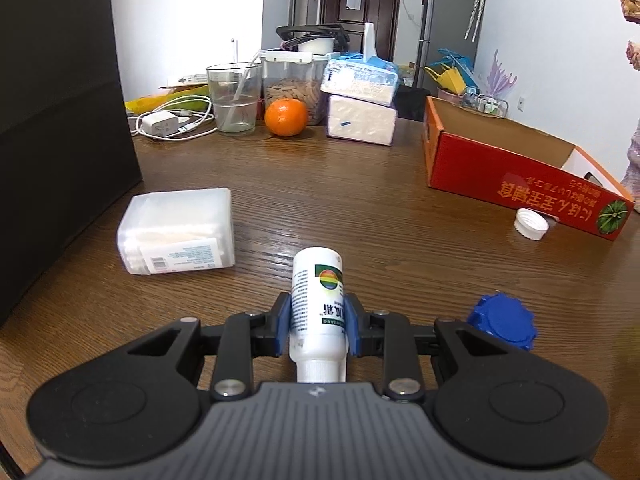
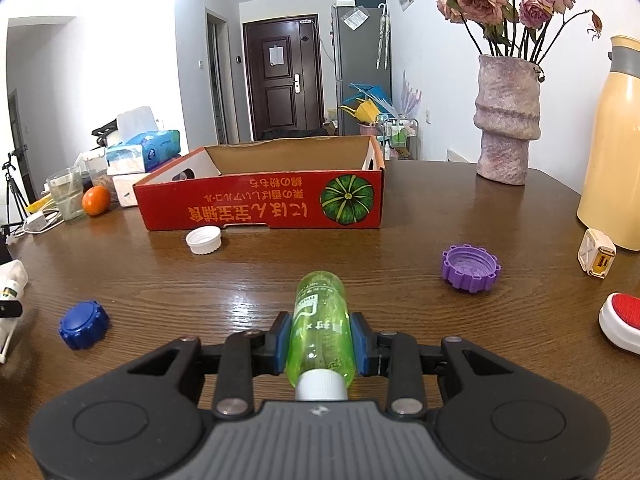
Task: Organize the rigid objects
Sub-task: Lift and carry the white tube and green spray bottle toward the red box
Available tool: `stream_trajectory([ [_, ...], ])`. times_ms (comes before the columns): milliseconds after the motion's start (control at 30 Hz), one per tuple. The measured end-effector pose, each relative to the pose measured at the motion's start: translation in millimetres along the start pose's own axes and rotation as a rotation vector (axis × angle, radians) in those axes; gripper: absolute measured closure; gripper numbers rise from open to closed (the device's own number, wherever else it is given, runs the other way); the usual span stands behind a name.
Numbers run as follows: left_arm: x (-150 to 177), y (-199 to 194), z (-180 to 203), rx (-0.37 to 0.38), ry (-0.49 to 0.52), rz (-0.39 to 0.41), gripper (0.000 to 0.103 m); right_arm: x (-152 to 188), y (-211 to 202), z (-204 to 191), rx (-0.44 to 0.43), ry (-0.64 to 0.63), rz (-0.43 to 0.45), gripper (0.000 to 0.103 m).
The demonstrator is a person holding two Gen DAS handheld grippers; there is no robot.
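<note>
My left gripper [image 1: 317, 326] is shut on a white medicine bottle [image 1: 318, 300] with a rainbow label, its open neck toward the camera, held over the wooden table. My right gripper [image 2: 320, 338] is shut on a clear green bottle [image 2: 320, 332] with a white cap toward the camera. The open red cardboard box [image 2: 260, 204] with a pumpkin picture stands ahead of the right gripper; it also shows at the right in the left wrist view [image 1: 520, 184]. A white cap [image 2: 203, 240] lies in front of the box. A blue cap [image 2: 84, 325] and a purple cap [image 2: 470, 268] lie on the table.
A clear cotton-swab box [image 1: 178, 236] lies left of the left gripper, beside a black box [image 1: 56, 120]. At the back are a glass [image 1: 234, 98], an orange [image 1: 286, 117], tissue packs [image 1: 362, 120]. On the right are a vase [image 2: 506, 128], a yellow jug [image 2: 612, 152], a small charger [image 2: 597, 254], a red-and-white brush [image 2: 624, 322].
</note>
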State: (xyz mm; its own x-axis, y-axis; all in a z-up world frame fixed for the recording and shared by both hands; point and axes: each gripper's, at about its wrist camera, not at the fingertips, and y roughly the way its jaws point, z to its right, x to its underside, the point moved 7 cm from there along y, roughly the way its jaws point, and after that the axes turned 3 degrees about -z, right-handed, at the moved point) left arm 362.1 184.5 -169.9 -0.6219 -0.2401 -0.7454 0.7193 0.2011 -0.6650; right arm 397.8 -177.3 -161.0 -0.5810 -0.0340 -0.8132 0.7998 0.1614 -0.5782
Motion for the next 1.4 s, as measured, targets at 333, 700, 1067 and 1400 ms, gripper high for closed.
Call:
stream_trajectory([
  [333, -1, -14, 34, 0.053, 0.031, 0.018, 0.075, -8, -10, -2, -0.024, 0.005, 0.025, 0.073],
  [700, -18, -38, 65, 0.107, 0.056, 0.077, 0.075, -24, -19, -4, -0.042, 0.002, 0.057, 0.073],
  [1067, -46, -55, 101, 0.16, 0.091, 0.138, 0.075, -45, -25, -11, -0.059, -0.003, 0.095, 0.073],
  [1400, -72, -58, 139, 0.207, 0.124, 0.17, 0.075, -70, -22, -14, -0.067, 0.002, 0.121, 0.073],
])
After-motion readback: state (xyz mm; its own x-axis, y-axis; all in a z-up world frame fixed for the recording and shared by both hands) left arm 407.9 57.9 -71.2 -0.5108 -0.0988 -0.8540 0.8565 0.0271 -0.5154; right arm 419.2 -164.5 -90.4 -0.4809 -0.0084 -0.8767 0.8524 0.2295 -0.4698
